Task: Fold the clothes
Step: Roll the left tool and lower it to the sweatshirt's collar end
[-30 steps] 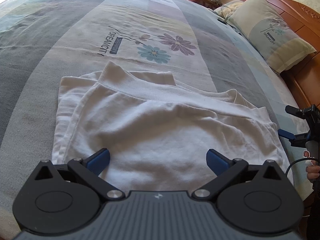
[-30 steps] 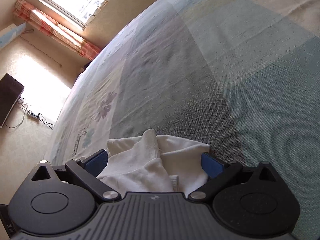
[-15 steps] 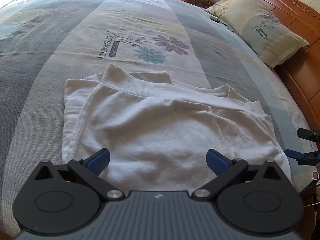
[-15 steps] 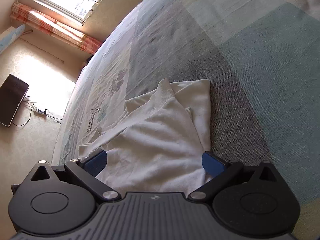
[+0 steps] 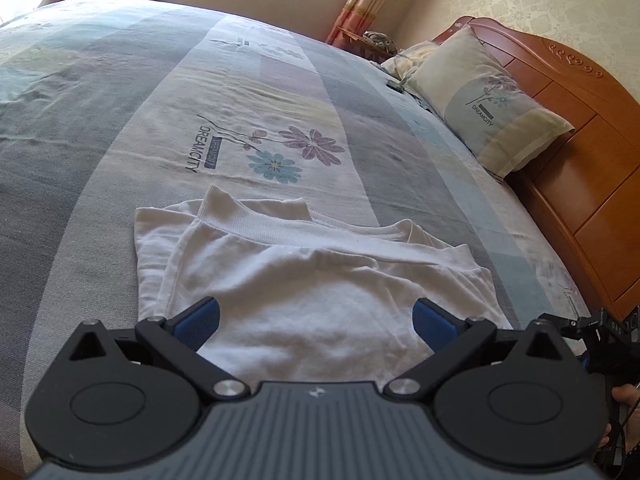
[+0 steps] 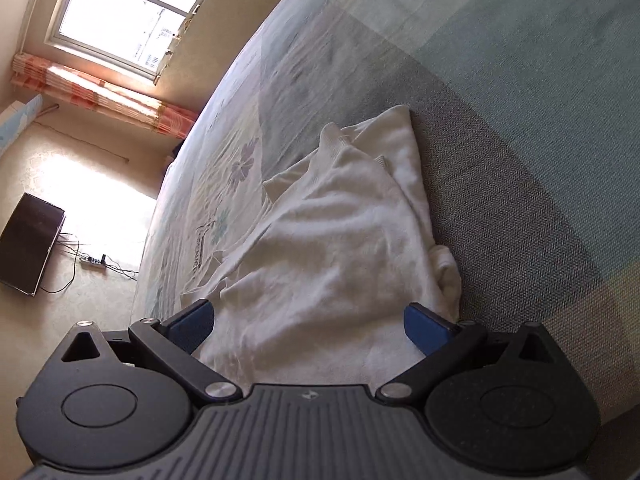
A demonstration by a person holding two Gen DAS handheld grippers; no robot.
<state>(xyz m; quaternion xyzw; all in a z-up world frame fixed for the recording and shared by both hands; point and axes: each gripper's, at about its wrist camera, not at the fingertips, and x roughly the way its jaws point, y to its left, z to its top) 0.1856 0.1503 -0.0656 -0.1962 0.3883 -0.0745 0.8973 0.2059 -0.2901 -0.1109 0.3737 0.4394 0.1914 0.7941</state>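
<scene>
White garment [image 5: 320,280] folded, rumpled, ribbed hem uppermost, flat on bedspread [image 5: 100,120].

Left gripper [image 5: 316,320] spread wide above folded white garment [image 5: 304,280] on patterned bedspread [image 5: 120,120]; pillow [image 5: 488,108] against wooden headboard [image 5: 580,140] (right gripper [image 5: 592,328] at edge).

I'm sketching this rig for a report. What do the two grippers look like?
Both match: the left gripper and right gripper each have a ribbed grey body with a small white logo, two round black discs, black linkage arms with silver pivot bolts, and blue pads on the fingertips. A thin black cable hangs by the hand.
</scene>
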